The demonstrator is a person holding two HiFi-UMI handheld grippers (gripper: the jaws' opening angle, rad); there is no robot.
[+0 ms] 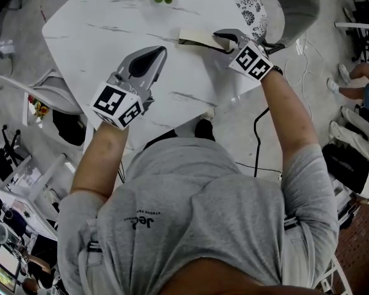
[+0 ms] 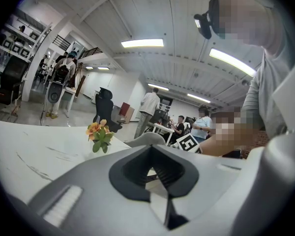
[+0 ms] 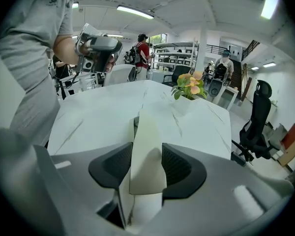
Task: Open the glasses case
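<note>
Pinching the glasses case (image 1: 195,39) with the right gripper (image 3: 147,167).

Squeezing the cream flap of the case between both dark pads, jaws partway shut, with the flap standing thin between them and the rest of the case lying on the white table (image 1: 111,23) just past the tips. Holding the left gripper (image 2: 150,173) over the near part of the table, well apart from the right one, jaws a little apart with nothing in between, only pale table showing through the gap. Seeing small orange flowers (image 3: 189,85) further out, past the case, ahead of the right gripper's tips.
</note>
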